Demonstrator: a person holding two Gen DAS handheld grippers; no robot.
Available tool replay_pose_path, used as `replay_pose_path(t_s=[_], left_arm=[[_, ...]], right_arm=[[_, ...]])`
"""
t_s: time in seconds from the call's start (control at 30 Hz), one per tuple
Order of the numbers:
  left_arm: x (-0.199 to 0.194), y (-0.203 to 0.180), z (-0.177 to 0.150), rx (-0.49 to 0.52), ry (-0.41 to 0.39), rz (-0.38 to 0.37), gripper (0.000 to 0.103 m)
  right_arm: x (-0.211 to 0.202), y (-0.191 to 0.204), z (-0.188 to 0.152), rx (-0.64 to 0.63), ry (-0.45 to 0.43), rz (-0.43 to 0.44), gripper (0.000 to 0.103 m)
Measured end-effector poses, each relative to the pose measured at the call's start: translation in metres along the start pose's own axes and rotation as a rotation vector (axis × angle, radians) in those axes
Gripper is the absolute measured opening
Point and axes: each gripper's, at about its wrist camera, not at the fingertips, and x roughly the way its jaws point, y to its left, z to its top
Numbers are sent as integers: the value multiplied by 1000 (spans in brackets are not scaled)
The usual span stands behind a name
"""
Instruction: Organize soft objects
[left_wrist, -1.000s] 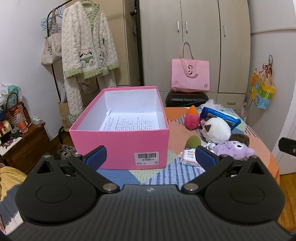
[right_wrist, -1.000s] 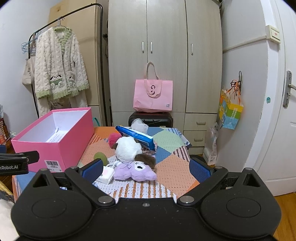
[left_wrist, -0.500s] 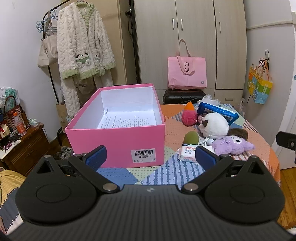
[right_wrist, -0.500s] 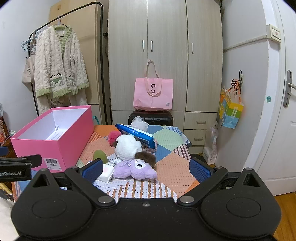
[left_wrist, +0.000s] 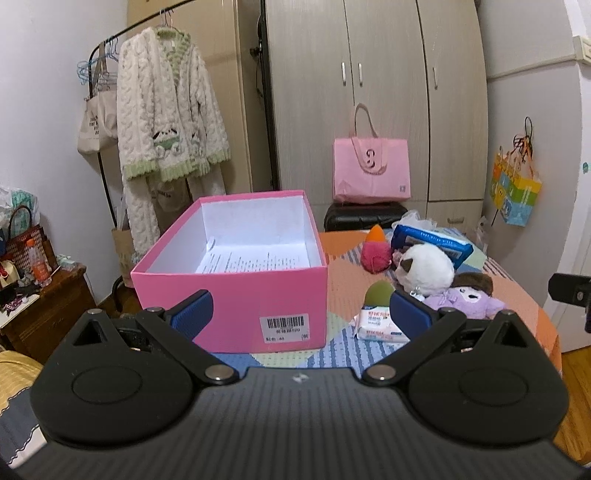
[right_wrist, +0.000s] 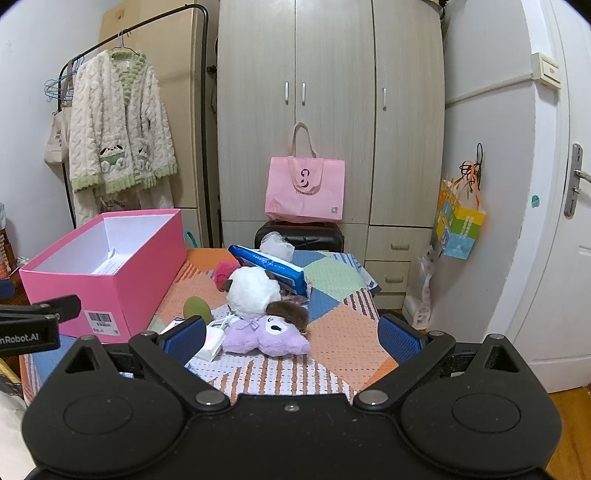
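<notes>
- Both tools are spread and hold nothing: the left gripper (left_wrist: 299, 308) faces the pink box (left_wrist: 236, 295); the right gripper (right_wrist: 291, 334) faces the toys.
- No toy is boxed yet; I judge this the approach.
- The purple plush (right_wrist: 267, 336) lies nearest the table's front edge, touching the white plush (right_wrist: 253, 293).
- Next: lower, pinch the purple plush.
- Bare cloth right of it leaves room.
</notes>
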Motion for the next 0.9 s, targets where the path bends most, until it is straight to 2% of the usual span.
replay_pose_path(t_s=[0.17,0.3,0.9], left_arm=[[-3,2,-2,-19,-36,-13,103],[-3,3,-3,-21,-36,-14,103],[2,-8,-19,12,72,-50,103]], right_arm=[[0,-1,-1,-3,-4,-1,101],[0,-2,-3,-4,-6,-6,101],[-3,-5,-18,-17,11,3,101]])
